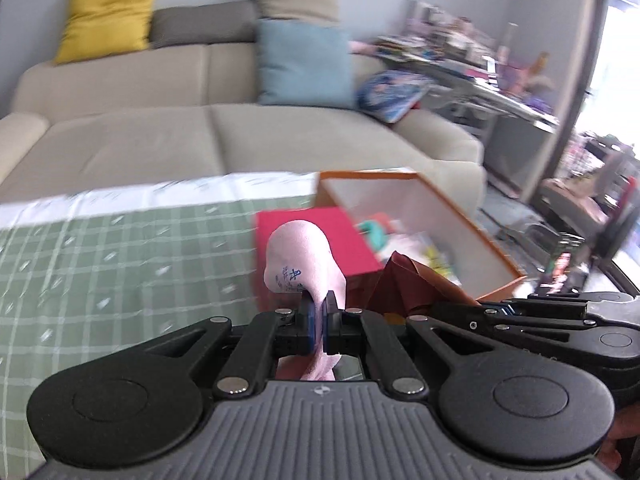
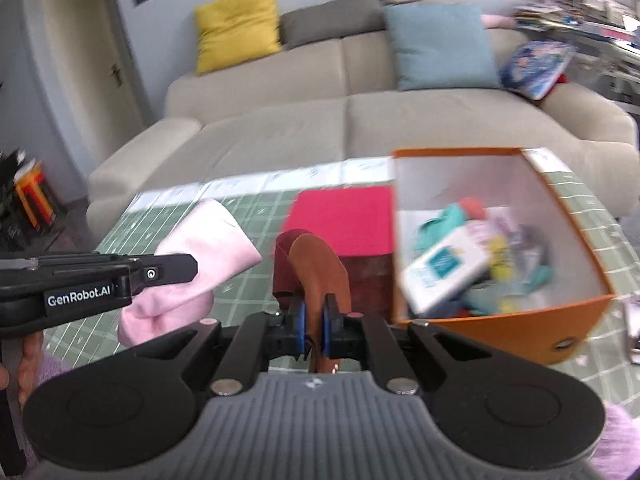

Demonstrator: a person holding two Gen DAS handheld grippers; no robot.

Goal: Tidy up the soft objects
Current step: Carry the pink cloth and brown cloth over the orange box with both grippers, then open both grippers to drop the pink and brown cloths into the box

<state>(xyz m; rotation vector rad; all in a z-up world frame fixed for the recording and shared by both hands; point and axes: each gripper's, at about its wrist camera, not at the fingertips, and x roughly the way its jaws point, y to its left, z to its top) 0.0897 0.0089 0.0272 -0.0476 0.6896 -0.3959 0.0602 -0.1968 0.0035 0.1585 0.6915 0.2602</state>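
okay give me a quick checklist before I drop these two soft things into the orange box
1. Left gripper pinching the pink sock: ok, cloth sits between the blue fingers.
2. Right gripper pinching the brown cloth: ok.
3. Orange box open on top: ok, no lid over it.
4. Room inside the box: ok, mixed items cover the floor, walls rise well above them.
5. Red block beside the box, out of the drop path: cannot tell, it sits directly ahead of both grippers.
6. The two cloths not tangled together: ok, they hang apart in the right wrist view.
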